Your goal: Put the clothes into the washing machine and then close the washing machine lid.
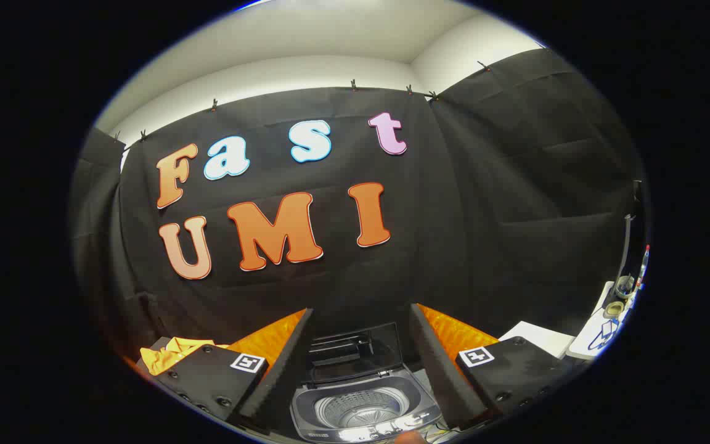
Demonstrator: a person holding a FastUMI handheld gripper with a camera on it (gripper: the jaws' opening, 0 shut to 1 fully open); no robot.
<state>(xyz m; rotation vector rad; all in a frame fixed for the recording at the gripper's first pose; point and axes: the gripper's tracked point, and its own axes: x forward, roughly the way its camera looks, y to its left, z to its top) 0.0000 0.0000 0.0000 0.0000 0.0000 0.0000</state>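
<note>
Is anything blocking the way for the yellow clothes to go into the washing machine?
Nothing visible blocks it. The washing machine sits between the open gripper fingers, its lid raised at the back, its drum open on top. The yellow clothes lie off to the left beside the left finger, not yet held.

Black cloth hung as booth wall, clipped along top at twelve o'clock; pale wall above. At three o'clock: white board lying flat, white tray beyond it, small jar and upright tube close together.
</note>
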